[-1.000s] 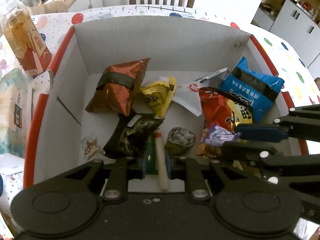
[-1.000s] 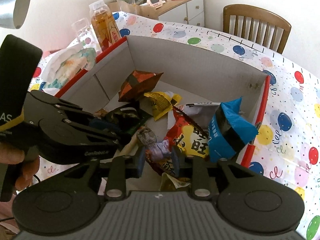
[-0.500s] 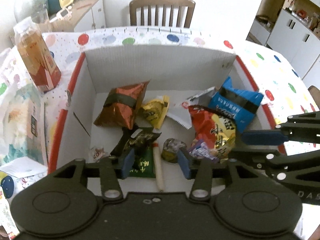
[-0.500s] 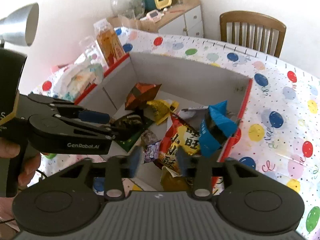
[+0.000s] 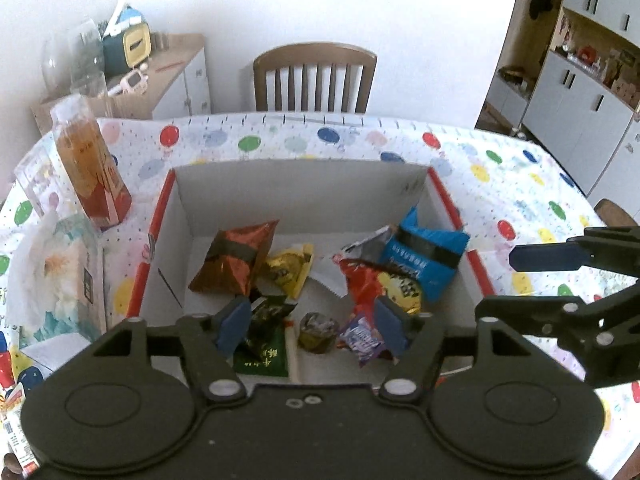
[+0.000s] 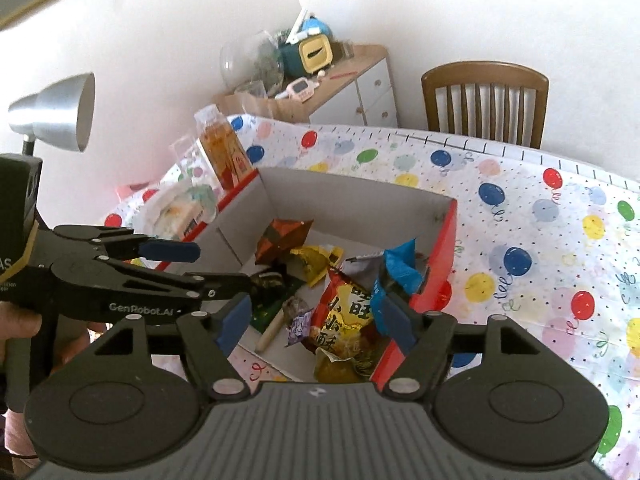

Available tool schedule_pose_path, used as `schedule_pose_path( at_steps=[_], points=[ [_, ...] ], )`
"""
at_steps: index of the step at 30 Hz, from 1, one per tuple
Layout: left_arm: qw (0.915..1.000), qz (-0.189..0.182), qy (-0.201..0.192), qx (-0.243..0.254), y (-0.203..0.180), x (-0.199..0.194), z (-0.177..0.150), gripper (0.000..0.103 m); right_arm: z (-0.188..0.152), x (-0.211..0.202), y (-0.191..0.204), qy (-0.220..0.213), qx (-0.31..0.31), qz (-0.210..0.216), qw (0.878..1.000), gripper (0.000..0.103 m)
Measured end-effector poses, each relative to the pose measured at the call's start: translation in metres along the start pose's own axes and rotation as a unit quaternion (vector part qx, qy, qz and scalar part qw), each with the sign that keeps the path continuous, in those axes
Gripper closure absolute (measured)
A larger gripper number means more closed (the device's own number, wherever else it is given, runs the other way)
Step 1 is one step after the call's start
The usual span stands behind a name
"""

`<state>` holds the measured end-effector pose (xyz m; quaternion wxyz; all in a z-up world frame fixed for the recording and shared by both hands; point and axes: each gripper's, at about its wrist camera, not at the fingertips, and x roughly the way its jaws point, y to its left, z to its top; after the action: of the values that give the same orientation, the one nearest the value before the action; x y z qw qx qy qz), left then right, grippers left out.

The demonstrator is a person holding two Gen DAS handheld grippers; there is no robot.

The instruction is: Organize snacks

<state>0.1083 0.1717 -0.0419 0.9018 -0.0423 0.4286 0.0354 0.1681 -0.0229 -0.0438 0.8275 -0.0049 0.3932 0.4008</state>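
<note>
Both grippers have lifted and pulled back from the white cardboard box with red outer sides (image 5: 440, 200) since a second ago, and their jaws have just been opening, leaving a green sachet and a small purple wrapped sweet (image 5: 362, 338) lying among the other snacks. I now see the left gripper (image 5: 314, 326) standing wide with nothing between its blue pads; the right gripper (image 6: 316, 320) is likewise spread and empty, above the box's near corner.

Inside the box lie a copper-brown foil pouch (image 5: 234, 264) towards the far left, a crumpled yellow packet (image 5: 288, 270) beside it, a red-and-yellow crisp bag (image 5: 380, 286) leaning on a blue snack bag with a dark band (image 5: 424, 256) at the right wall, and, along the near edge, the flat green sachet (image 5: 264, 356), a pale stick-shaped snack (image 5: 292, 344), a small round foil-wrapped piece (image 5: 318, 330) and the sweet.

I judge all of these light, soft and crinkly: the foil will slide under the pads, and the puffed bags would crush their contents if squeezed across the belly. I would take any of them by a sealed end seam. Seen along my left fingers, the round piece and the stick sit below the gap, apart from both pads. A tall bottle of amber drink (image 5: 90, 168) stands outside, left of the box.
</note>
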Motion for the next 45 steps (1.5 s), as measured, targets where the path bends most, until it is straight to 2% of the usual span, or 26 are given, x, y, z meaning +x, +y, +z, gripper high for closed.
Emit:
schedule_pose_path(
  at_steps=[2, 11, 17, 19, 20, 22, 37, 42, 45],
  points=[
    [1.0000, 0.002, -0.009, 0.003, -0.004, -0.007, -0.001, 0.028, -0.001, -0.007, -0.001, -0.008, 0.002, -0.001, 1.000, 0.023],
    [0.9988, 0.001, -0.048, 0.009, -0.021, -0.036, -0.003, 0.014, -0.012, -0.032, -0.002, -0.030, 0.007, -0.011, 0.999, 0.022],
    [0.9978, 0.006, -0.065, 0.010, -0.031, -0.052, -0.009, 0.005, -0.021, -0.046, -0.001, -0.046, 0.007, -0.017, 0.999, 0.018],
    [0.9977, 0.006, -0.067, 0.008, -0.033, -0.056, -0.011, 0.004, -0.024, -0.050, -0.002, -0.050, 0.013, -0.018, 0.999, 0.016],
    [0.9976, 0.008, -0.068, 0.007, -0.034, -0.058, -0.012, 0.003, -0.025, -0.052, -0.003, -0.051, 0.015, -0.018, 0.998, 0.009],
    [0.9974, 0.010, -0.070, 0.006, -0.037, -0.062, -0.014, 0.002, -0.029, -0.057, -0.004, -0.055, 0.019, -0.020, 0.998, 0.001],
    [0.9969, 0.015, -0.071, -0.030, -0.048, -0.083, -0.030, 0.000, -0.052, -0.087, -0.002, -0.090, 0.043, -0.041, 0.994, 0.000],
    [0.9961, 0.020, -0.077, -0.038, -0.051, -0.090, -0.035, 0.000, -0.054, -0.091, 0.004, -0.097, 0.043, -0.077, 0.991, 0.000],
    [0.9956, 0.022, -0.083, -0.037, -0.054, -0.094, -0.036, 0.000, -0.056, -0.092, 0.005, -0.096, 0.049, -0.081, 0.991, 0.000]
  ],
)
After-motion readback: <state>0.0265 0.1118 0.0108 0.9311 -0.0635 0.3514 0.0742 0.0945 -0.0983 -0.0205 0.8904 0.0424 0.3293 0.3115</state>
